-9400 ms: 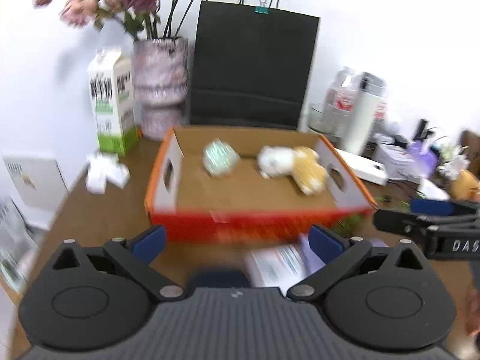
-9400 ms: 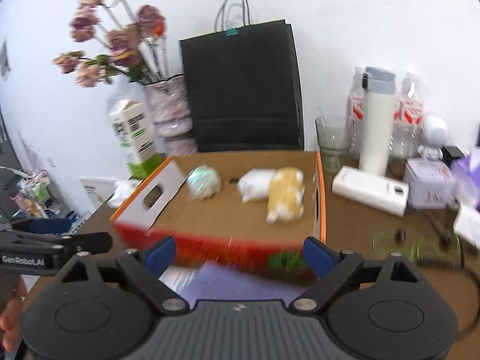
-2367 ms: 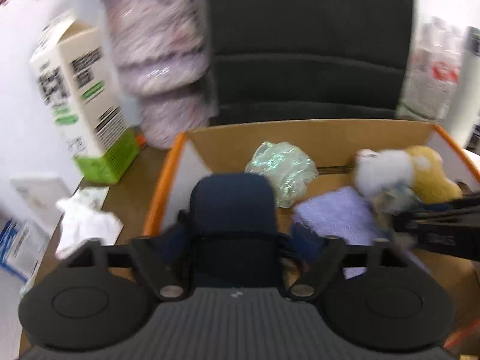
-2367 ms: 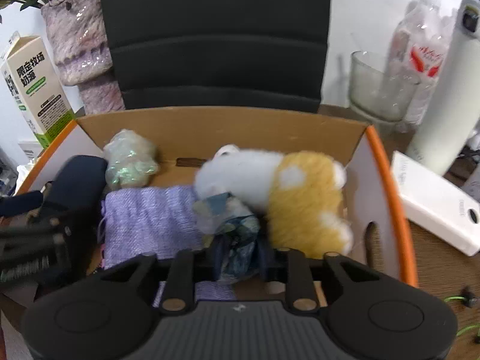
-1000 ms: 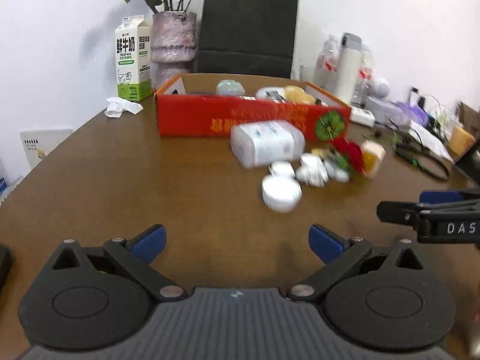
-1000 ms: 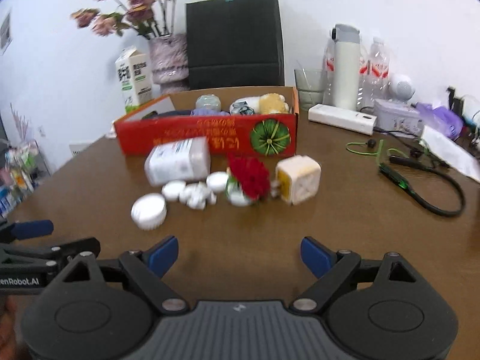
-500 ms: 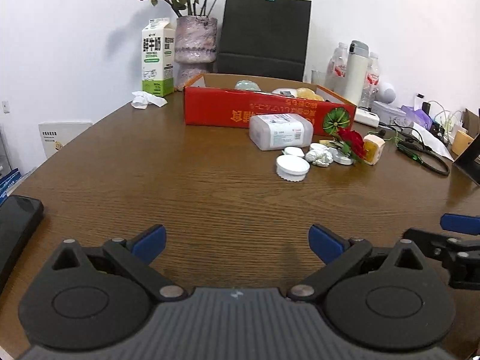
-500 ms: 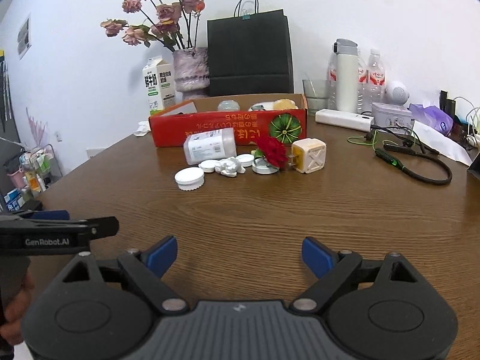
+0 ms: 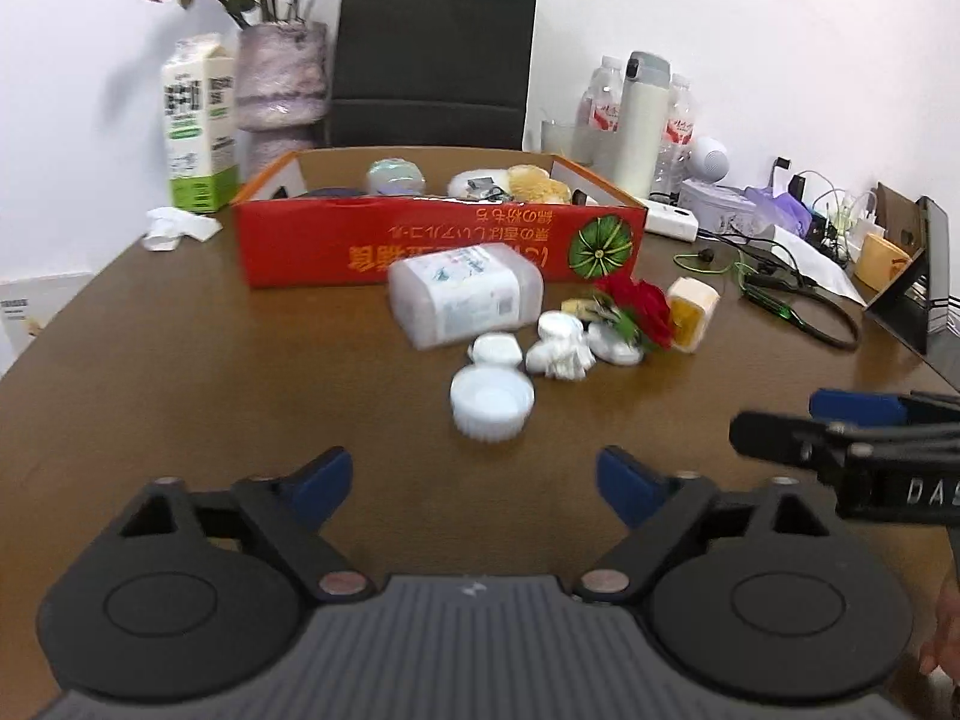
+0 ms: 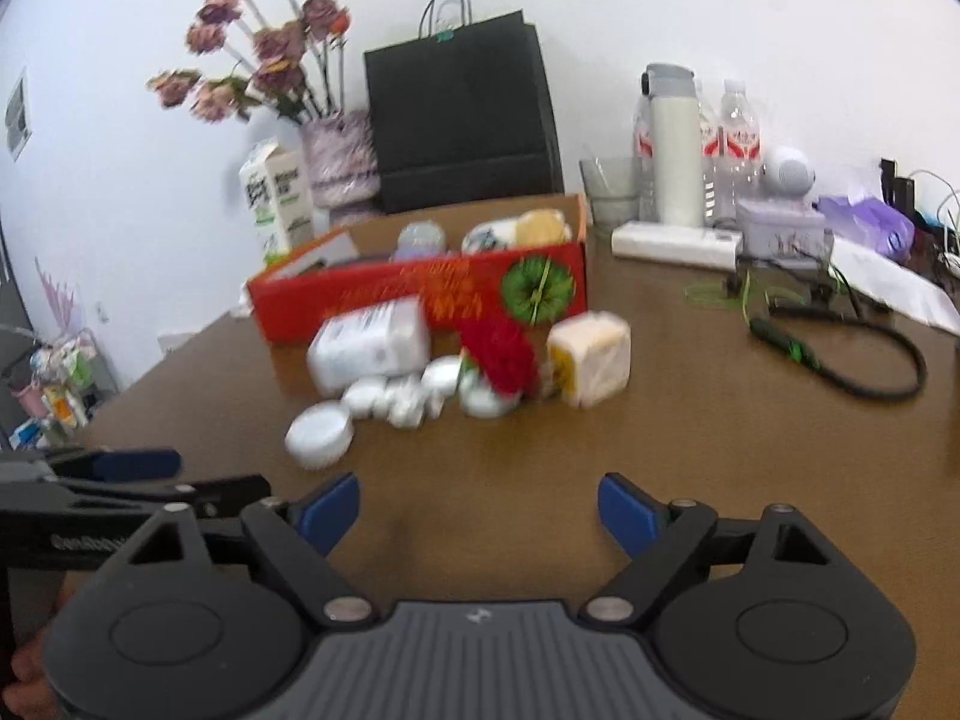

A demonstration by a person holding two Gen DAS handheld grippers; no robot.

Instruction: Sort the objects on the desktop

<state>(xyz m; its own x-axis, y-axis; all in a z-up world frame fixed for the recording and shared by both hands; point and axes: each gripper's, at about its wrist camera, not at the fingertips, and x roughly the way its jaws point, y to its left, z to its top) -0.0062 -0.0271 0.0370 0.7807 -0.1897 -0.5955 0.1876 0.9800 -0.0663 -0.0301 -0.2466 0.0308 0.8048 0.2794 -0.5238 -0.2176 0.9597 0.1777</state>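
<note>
We count one red cardboard box (image 9: 420, 252) on the brown table (image 9: 180, 372), and before it a loose cluster: one clear plastic container (image 9: 465, 294) lying on its side, one round white lid (image 9: 492, 399), one smaller white cap (image 9: 495, 350), one crumpled white lump (image 9: 561, 354), one red flower (image 9: 639, 309) and one yellow-and-white cube (image 9: 693, 312). Inside the box we make out a pale shiny ball (image 9: 393, 175) and a white and yellow plush toy (image 9: 516, 182); anything else in there is hidden by the front wall. We hold two tongs: the left gripper (image 9: 474, 480) and the right gripper (image 10: 480, 507), both with jaws closing over bare table and nothing between them. The white lid lies at twelve o'clock from the left gripper and at about eleven o'clock from the right one, clear of both. The left view alone shows the crumpled tissue (image 9: 177, 228) beside the milk carton (image 9: 198, 126) at ten o'clock, and the right gripper entering at three o'clock. The right view alone shows the whole flower bouquet (image 10: 258, 60) above the vase (image 10: 339, 156), a cluttered shelf (image 10: 54, 390) at nine o'clock, and the left gripper low at eight o'clock. Behind the box stand a black paper bag (image 10: 462, 114), a white flask (image 10: 675, 144) and water bottles (image 10: 735, 144); a black cable (image 10: 840, 354) loops at two o'clock.
</note>
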